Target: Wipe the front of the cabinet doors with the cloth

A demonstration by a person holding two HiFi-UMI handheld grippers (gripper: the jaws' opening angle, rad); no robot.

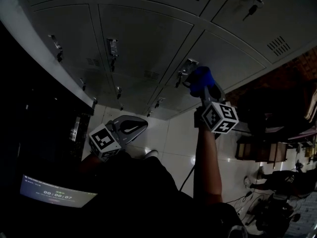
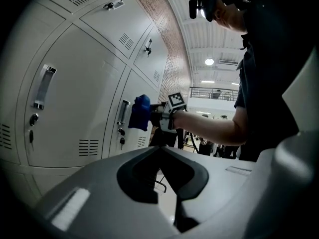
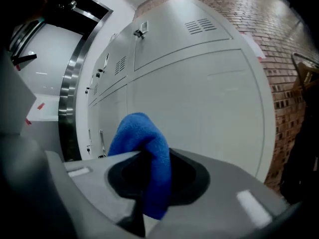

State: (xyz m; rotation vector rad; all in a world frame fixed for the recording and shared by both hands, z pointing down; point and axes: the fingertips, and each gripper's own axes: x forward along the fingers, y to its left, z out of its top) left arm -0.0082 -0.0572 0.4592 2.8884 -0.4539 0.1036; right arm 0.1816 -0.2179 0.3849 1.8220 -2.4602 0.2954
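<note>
Cloth clamped in right tool | at cabinet door | left tool closed

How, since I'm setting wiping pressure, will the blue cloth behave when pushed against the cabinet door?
The cloth is probably floppy: it folds over and droops where the jaws pinch it. It looks fluffy, so likely light and squashy. On the smooth cabinet door it should slide easily.

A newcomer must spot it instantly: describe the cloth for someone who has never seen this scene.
Find the wall of pale grey cabinet doors. Held up near them is the right claw, shut on the cloth. It is a soft, bright blue wad, the only blue thing among grey metal.
</note>
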